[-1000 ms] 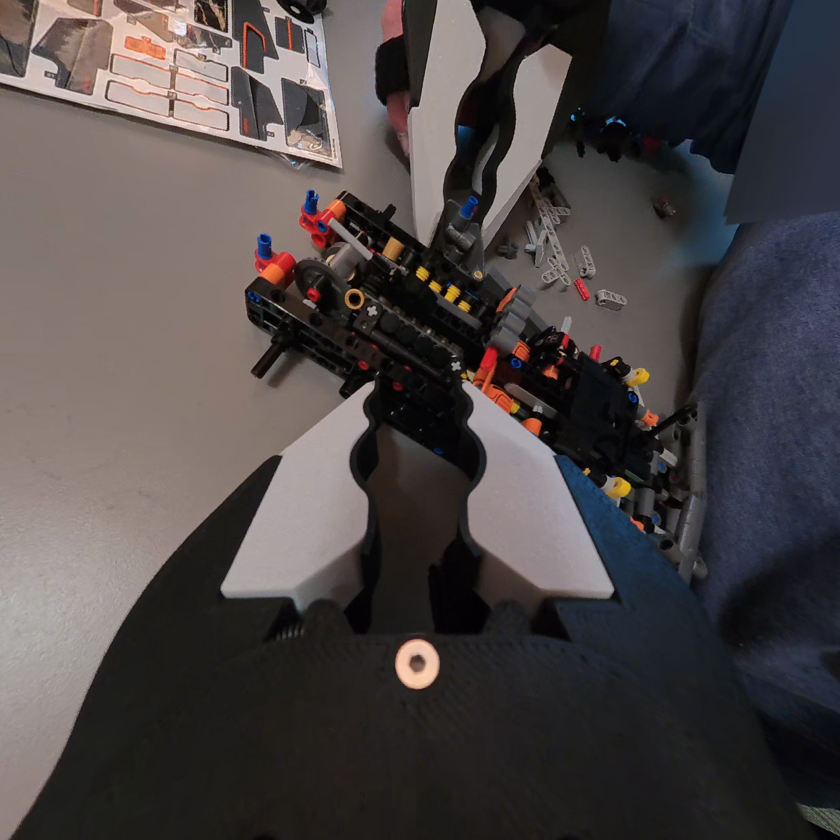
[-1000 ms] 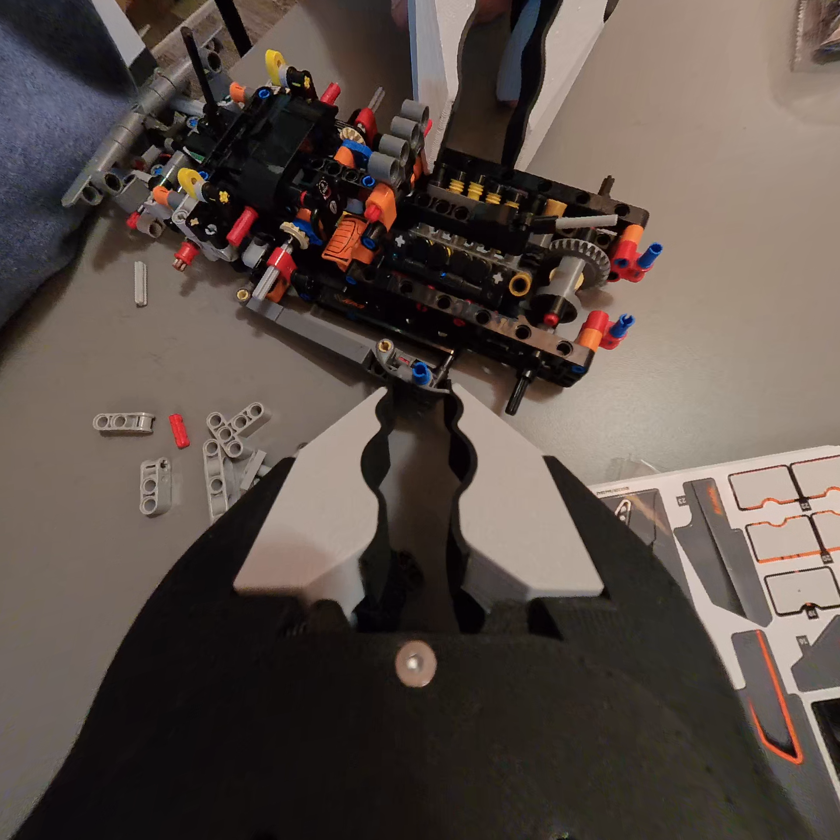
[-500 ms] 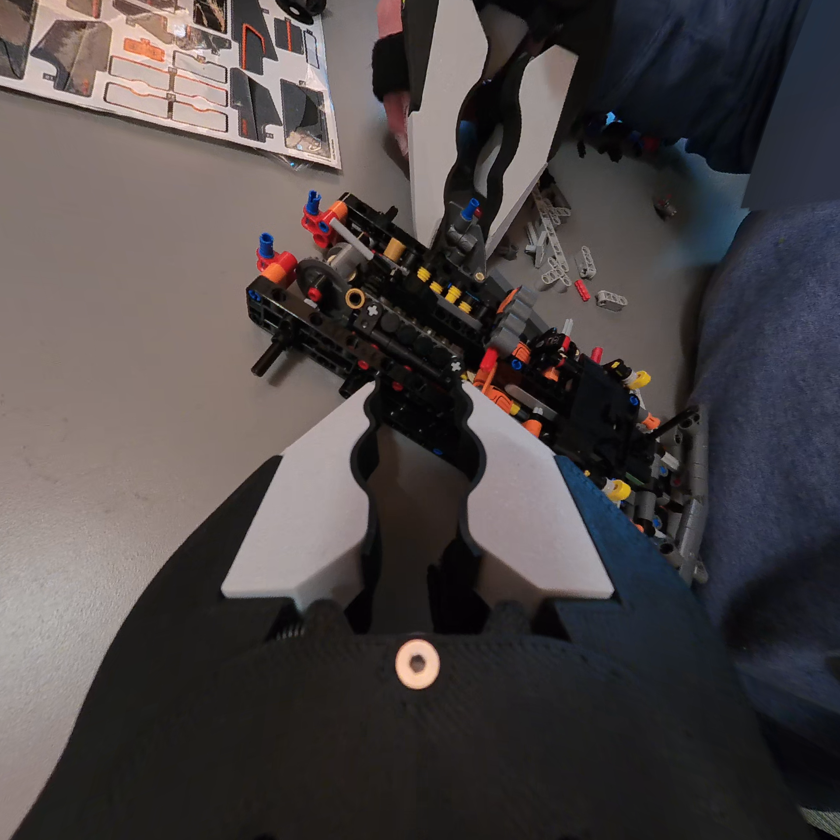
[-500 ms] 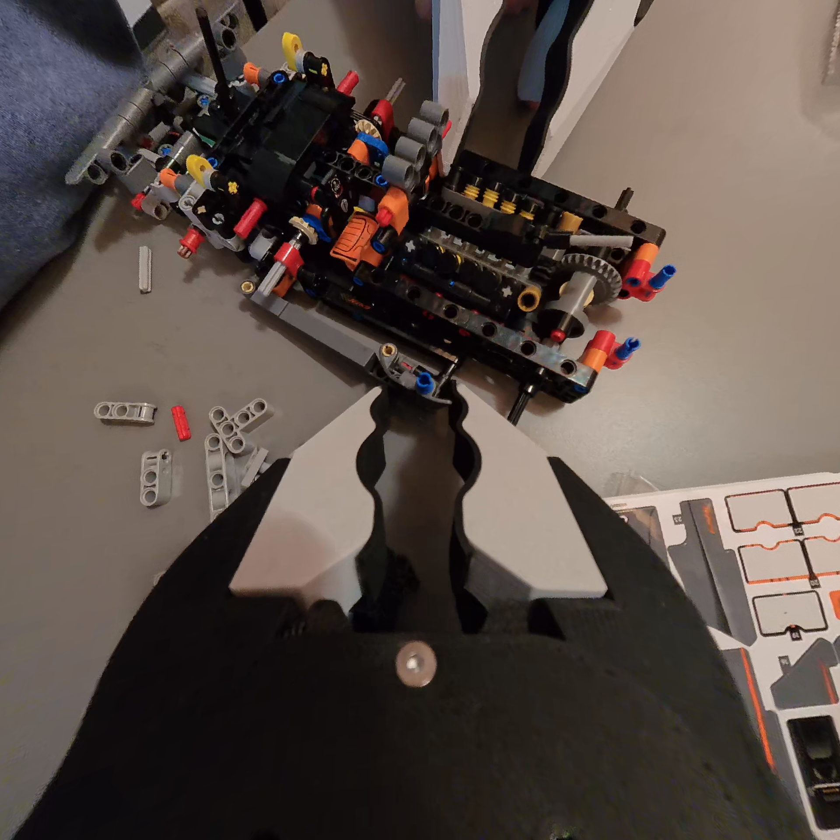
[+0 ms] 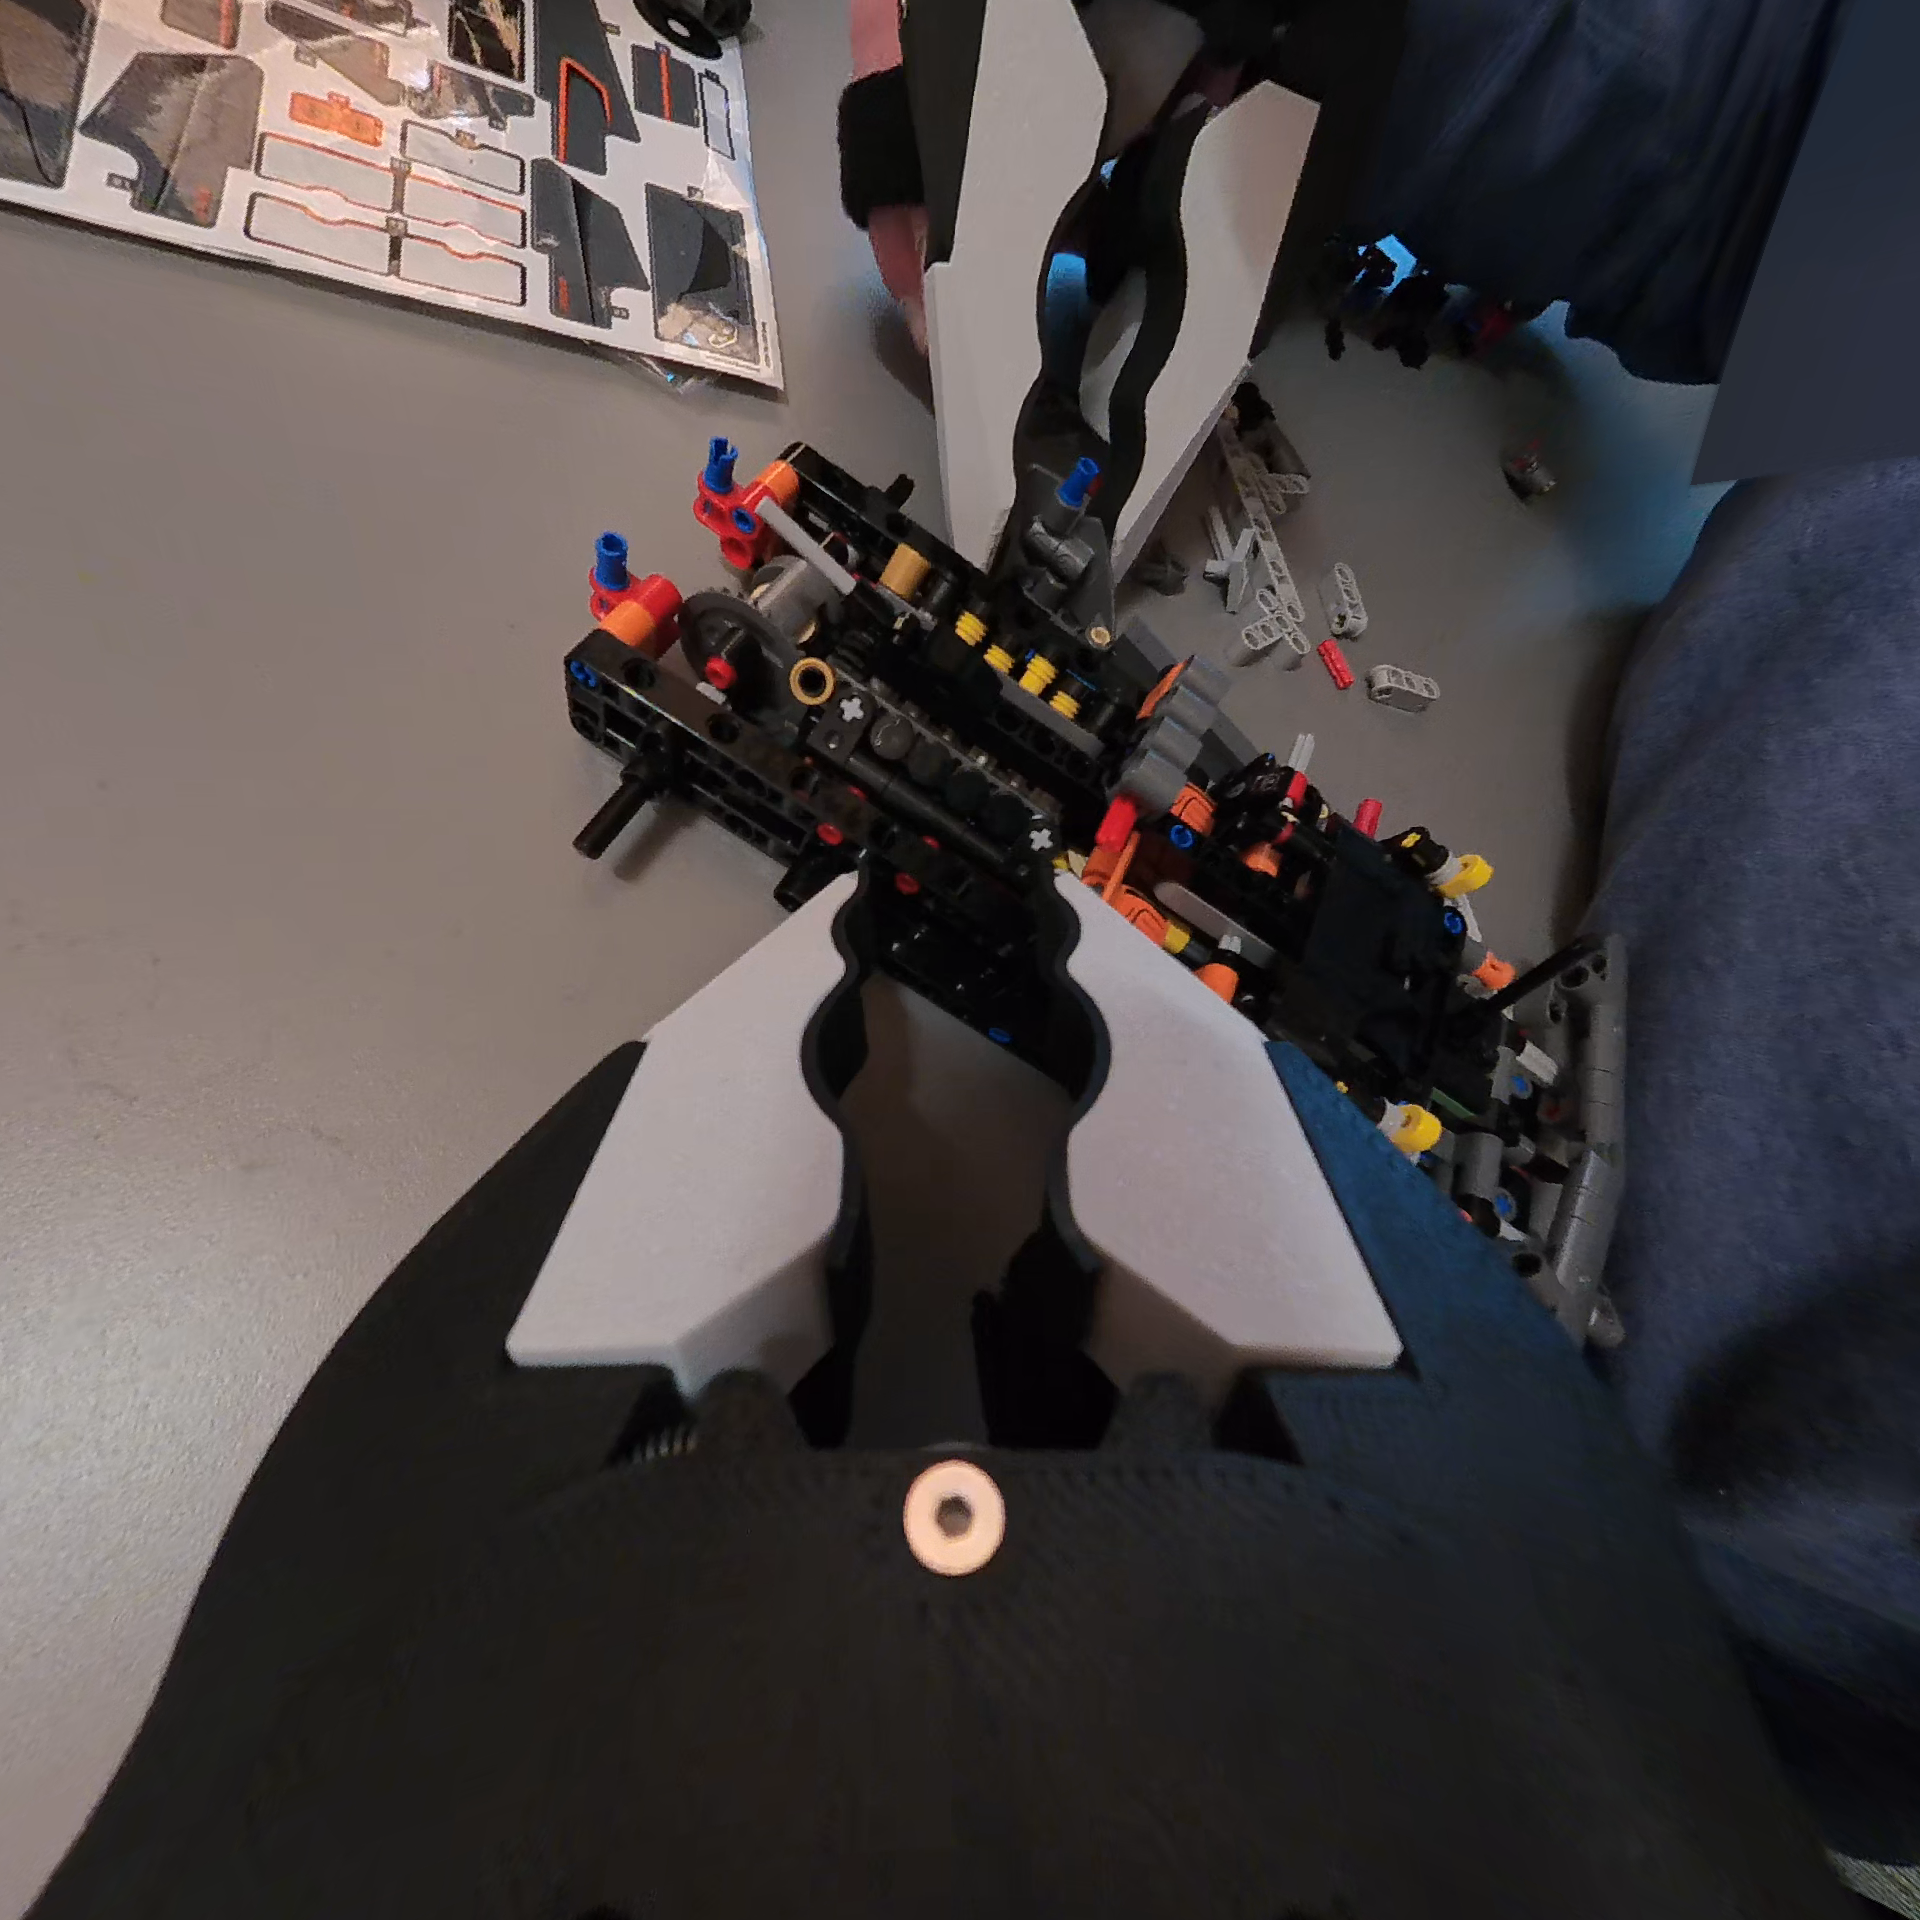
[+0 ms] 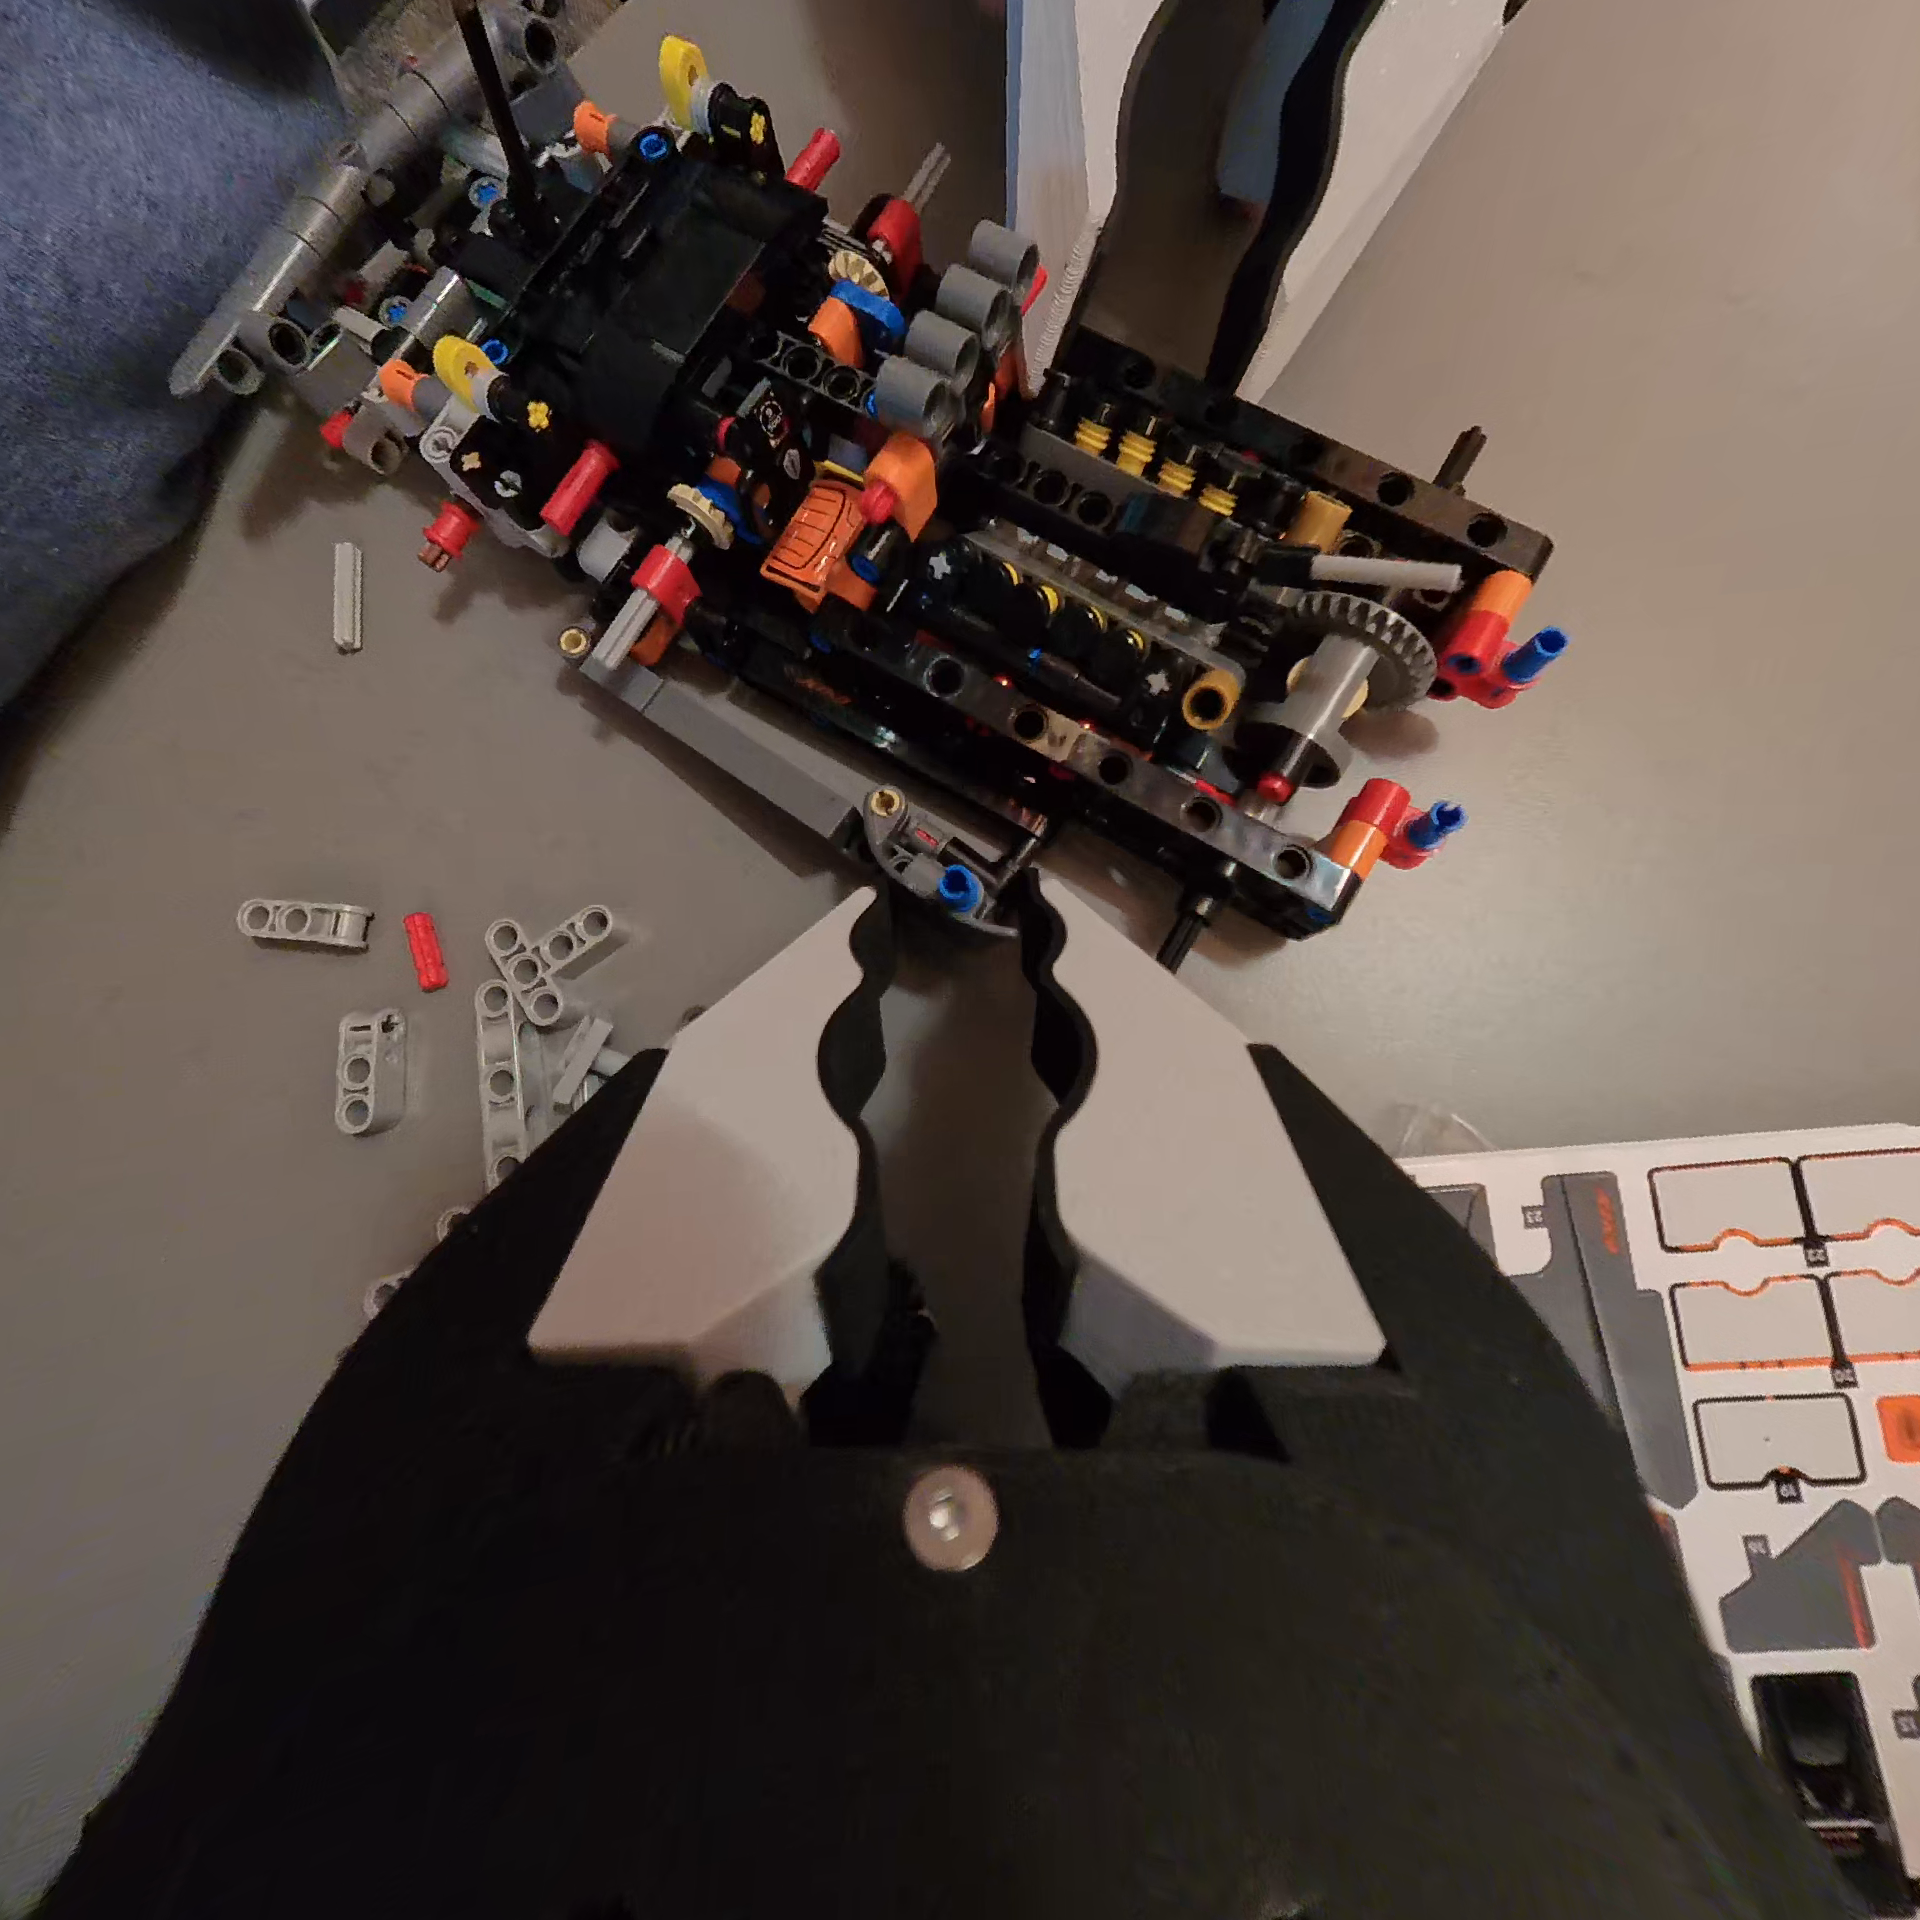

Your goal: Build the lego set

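Note:
A long Lego Technic chassis [image 5: 935, 727], black with orange, red, yellow and blue parts, lies on the grey table; it also shows in the right wrist view [image 6: 1039, 582]. My left gripper [image 5: 956, 883] is shut on the chassis's black side frame. It shows from the far side in the right wrist view [image 6: 1143, 364]. My right gripper [image 6: 951, 899] is shut on a small grey connector with a blue pin [image 6: 914, 842], held against the long grey beam on the chassis's opposite side. That connector also shows in the left wrist view [image 5: 1060, 551], between the right gripper's fingers.
A sticker sheet [image 5: 395, 187] lies beside the chassis's gear end, also in the right wrist view [image 6: 1766, 1351]. Loose grey beams [image 6: 520, 997] and a red pin [image 6: 426, 951] lie near the right gripper. Blue fabric [image 5: 1766, 935] borders the chassis's other end. The grippers' ends are close to 9 cm from one another.
The right gripper has shifted a little with the grey connector, so the chassis sits further right in its view. The left gripper and the chassis have barely moved.

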`<state>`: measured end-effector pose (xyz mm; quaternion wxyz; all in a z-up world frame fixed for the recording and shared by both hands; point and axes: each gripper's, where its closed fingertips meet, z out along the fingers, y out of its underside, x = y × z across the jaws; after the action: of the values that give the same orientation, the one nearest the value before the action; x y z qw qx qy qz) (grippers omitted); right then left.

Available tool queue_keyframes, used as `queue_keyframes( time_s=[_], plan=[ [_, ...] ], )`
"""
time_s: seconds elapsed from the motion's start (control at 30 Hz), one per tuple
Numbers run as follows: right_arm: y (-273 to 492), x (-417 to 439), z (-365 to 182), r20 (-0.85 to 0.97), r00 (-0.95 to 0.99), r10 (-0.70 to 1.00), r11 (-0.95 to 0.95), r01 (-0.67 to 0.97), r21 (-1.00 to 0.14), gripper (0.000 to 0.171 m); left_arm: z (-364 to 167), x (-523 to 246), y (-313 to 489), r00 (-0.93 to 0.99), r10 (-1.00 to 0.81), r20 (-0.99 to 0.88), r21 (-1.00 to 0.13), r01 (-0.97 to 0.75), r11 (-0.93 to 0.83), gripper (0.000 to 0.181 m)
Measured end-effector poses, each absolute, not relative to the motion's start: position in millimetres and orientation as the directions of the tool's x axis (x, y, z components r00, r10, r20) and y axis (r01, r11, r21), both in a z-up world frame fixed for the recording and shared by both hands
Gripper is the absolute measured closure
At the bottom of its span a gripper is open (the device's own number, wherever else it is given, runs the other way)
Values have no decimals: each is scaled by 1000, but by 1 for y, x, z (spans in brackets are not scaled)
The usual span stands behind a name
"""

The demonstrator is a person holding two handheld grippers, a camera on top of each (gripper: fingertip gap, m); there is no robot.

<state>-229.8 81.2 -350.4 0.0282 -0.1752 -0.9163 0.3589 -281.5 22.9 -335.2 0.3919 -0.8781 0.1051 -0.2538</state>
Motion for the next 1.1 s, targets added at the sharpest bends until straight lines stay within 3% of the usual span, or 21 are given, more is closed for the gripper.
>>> queue_keyframes(
  time_s=[0.03,0.53,0.67,0.8,1.1],
  plan=[
    [81,-230,-350,-75,-937,341,676,300,-673,151,-335,-281,23,850,-383,362,-742,13,-671,153],
    [79,-230,-351,-83,-934,348,645,302,-702,153,-336,-279,25,847,-392,359,-742,5,-670,156],
    [83,-228,-346,-63,-923,380,641,312,-701,140,-336,-281,28,855,-371,362,-740,21,-673,158],
    [97,-227,-337,-59,-899,434,632,351,-691,131,-335,-282,29,861,-366,354,-745,24,-666,156],
    [100,-205,-332,-86,-790,607,597,525,-607,131,-318,-287,21,849,-350,395,-794,124,-596,153]
  ],
)
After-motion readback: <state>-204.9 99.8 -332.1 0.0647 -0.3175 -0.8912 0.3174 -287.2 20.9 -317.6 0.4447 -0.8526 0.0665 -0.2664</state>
